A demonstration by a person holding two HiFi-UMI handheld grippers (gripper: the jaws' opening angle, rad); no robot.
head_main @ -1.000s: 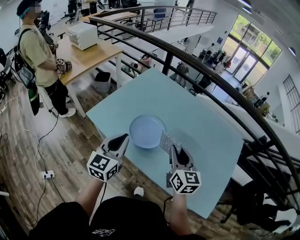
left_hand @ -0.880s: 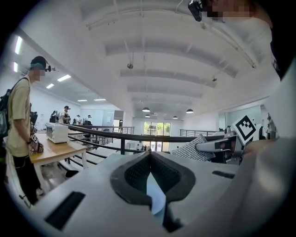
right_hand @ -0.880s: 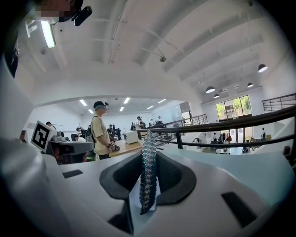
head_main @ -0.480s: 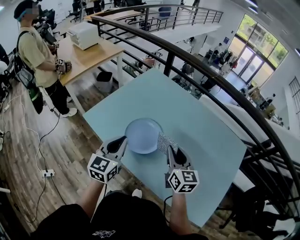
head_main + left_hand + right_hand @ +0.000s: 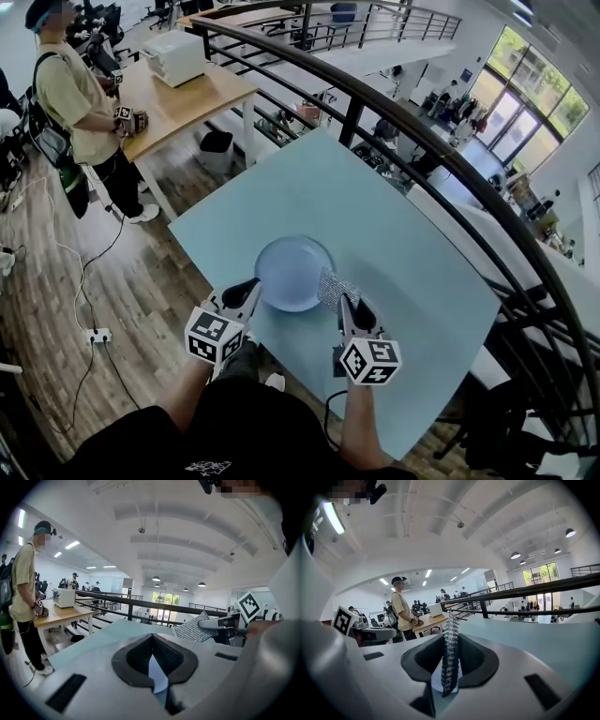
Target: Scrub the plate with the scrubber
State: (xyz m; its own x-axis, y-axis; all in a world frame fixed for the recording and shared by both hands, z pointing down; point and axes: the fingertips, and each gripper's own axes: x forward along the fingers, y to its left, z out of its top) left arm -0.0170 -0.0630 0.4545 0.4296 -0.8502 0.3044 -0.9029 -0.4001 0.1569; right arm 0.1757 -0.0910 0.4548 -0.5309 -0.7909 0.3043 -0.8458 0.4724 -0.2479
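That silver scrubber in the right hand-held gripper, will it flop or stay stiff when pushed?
Probably fairly stiff: the scrubber stands straight out of the right hand-held gripper without drooping. Its thin, knobbly mesh looks light and would likely flex somewhat under pressure.

Plate (image 5: 294,273) sits on table (image 5: 412,244), toward its near-left edge. Left gripper (image 5: 250,287) is at the plate's near-left rim. Right gripper (image 5: 345,302) is just right of the plate, with scrubber (image 5: 336,285) in its jaws at the plate's right rim. Railing (image 5: 352,122) runs behind the table. Desk (image 5: 187,98) is far left with box (image 5: 176,56) on it, and person (image 5: 80,94) is left of the desk.
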